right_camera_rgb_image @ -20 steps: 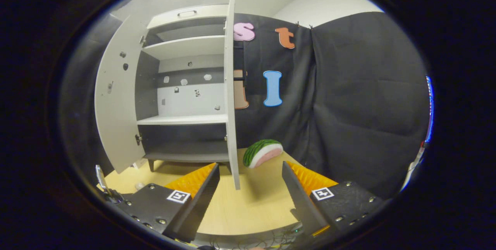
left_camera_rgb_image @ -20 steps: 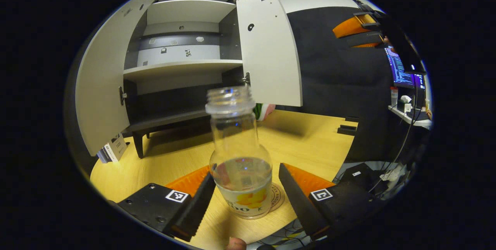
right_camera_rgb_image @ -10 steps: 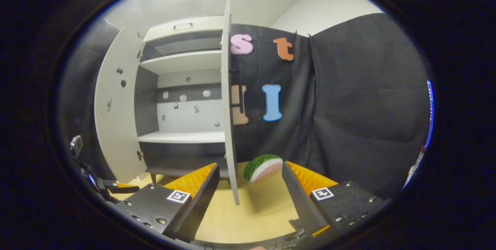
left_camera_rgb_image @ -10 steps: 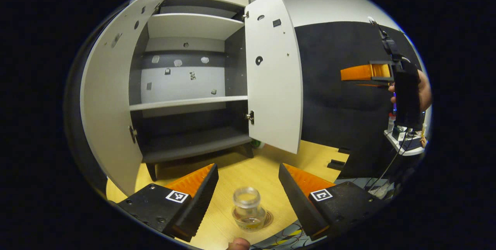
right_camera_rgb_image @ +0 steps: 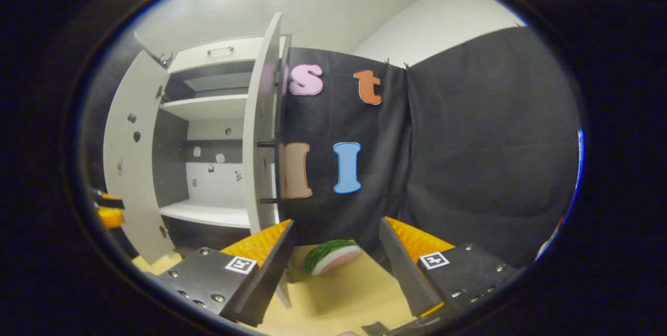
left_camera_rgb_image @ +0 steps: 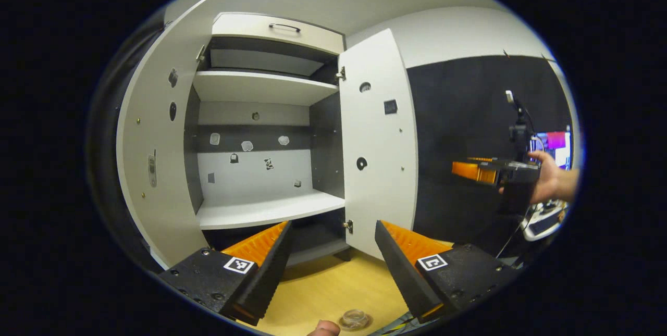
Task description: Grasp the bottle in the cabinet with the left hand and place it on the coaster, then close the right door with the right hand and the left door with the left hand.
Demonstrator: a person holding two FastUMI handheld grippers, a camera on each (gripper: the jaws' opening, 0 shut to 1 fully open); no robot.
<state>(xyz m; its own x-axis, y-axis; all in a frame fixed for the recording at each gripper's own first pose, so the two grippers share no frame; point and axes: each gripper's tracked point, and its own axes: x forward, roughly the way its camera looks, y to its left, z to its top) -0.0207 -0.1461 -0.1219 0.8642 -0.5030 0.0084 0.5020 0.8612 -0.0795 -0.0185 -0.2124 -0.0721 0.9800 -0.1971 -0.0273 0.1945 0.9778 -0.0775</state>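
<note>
Glass bottle (left_camera_rgb_image: pixel 354 319): stood uncapped on the counter (left_camera_rgb_image: pixel 333 289) at the bottom edge of the left gripper view, below and apart from the left gripper (left_camera_rgb_image: pixel 333 260); coaster under it hard to make out.
Bottle contents: could not tell from this angle.
Left gripper: jaws apart, nothing between them, raised and aimed into the cabinet (left_camera_rgb_image: pixel 260 117).
Right gripper (right_camera_rgb_image: pixel 336 260): jaws apart and empty, facing the outer edge of the right door (right_camera_rgb_image: pixel 263 143); seen also in the left gripper view, held in a hand (left_camera_rgb_image: pixel 544 177) well to the right of that door.
Step in hand: judged to be closing the right door; best done by bringing the right gripper round to the outer face, pushing flat near the free edge, away from the hinges, and swinging slowly so the cabinet stays put.
Left door (left_camera_rgb_image: pixel 151 164): wide open, due after the right.
Cabinet shelves (left_camera_rgb_image: pixel 271 210): bare apart from small marks on the back panel.
Watermelon slice (right_camera_rgb_image: pixel 331 257): lay on the counter beyond the right gripper, beside the right door.
</note>
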